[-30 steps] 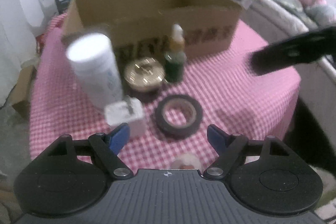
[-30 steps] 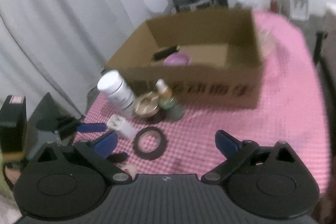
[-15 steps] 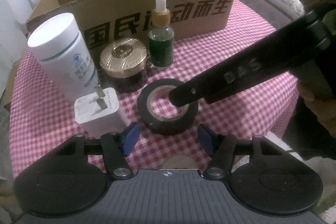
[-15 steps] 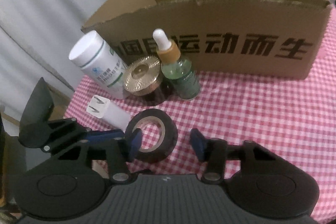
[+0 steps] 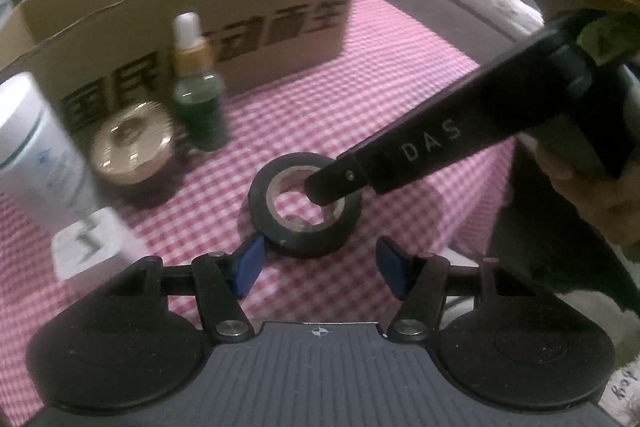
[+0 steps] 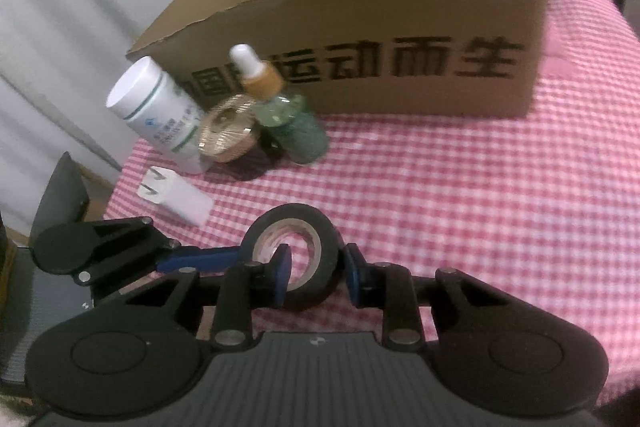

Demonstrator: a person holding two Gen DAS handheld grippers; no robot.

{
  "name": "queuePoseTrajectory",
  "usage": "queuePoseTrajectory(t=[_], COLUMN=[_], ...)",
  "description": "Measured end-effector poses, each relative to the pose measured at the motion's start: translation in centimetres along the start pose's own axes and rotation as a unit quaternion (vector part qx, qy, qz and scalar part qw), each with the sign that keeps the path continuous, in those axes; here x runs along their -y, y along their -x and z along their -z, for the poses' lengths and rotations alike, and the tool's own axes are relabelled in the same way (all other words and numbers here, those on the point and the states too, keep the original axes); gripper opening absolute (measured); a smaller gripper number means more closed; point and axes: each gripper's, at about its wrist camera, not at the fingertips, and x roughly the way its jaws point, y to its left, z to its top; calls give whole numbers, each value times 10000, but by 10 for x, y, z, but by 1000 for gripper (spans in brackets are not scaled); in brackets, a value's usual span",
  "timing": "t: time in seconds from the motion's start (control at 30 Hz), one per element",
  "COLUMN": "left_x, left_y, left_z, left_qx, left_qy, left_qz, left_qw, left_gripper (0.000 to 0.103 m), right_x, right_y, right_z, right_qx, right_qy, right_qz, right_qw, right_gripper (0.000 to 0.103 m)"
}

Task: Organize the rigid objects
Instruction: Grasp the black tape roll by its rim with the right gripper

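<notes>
**Black tape roll between two sets of fingers on the checked table**

Left wrist view. The tape roll (image 5: 305, 205), a black ring with a pale cardboard core, lay flat on the table (image 5: 400, 99) under its pink-and-white checked cloth. The left gripper (image 5: 318, 265) stood moderately open, one blue finger (image 5: 249, 263) just beside the roll's near rim, the other well clear of it, gripping nothing. One black finger of the right gripper (image 5: 332, 187) reached from the right into the roll's hole. Behind stood a green dropper bottle (image 5: 198, 107), a gold-lidded jar (image 5: 132, 143), a white bottle (image 5: 30, 143) and a white plug adapter (image 5: 90, 241), blurred, before a cardboard box (image 5: 192, 11) printed with black characters.

Right wrist view. The right gripper (image 6: 314, 273) straddled the near wall of the tape roll (image 6: 294, 251): one blue finger (image 6: 282, 273) inside the hole, the other outside the rim. Its fingers were narrow and closing on that wall; whether both pads already pressed it could not be told. The roll looked tipped up on its near edge. The left gripper (image 6: 208, 259) showed at the left, its blue finger at the roll's side. The dropper bottle (image 6: 286, 119), jar (image 6: 228, 133), white bottle (image 6: 156, 111) and adapter (image 6: 174, 197) stood near the box (image 6: 400, 39).
</notes>
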Motion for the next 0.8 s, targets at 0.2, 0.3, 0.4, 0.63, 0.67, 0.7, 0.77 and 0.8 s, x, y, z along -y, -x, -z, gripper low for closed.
queuePoseTrajectory(t=[0.2,0.3,0.4,0.63,0.67,0.7,0.77,0.8], left_x=[14,14,15,14,14,14,15,15], left_y=[-4,-8,-14,-20,-20,-21,-22,-23], left_z=[1,-1,-3,-4,-4,-5,-5,-5], left_qx=[59,-36,-95,-120,-119,-118,-110,-106], left_qy=[-304,-393,-482,-492,-499,-506,-523,-528], left_qz=[-264,-290,-336,-352,-362,-372,-398,-404], left_qw=[9992,9988,9982,9981,9980,9980,9978,9977], left_gripper=[66,67,68,69,69,69,68,68], right_x=[8,10,11,8,8,7,6,6], right_y=[14,17,13,6,5,5,3,3], right_z=[3,2,1,1,0,0,0,-1], right_qx=[135,160,115,72,72,68,59,60], right_qy=[-75,-61,-34,174,202,233,298,325], right_qz=[132,146,149,184,193,198,203,203], right_qw=[9998,9997,9998,9997,9996,9995,9993,9992], right_gripper=[30,30,30,31,31,31,31,31])
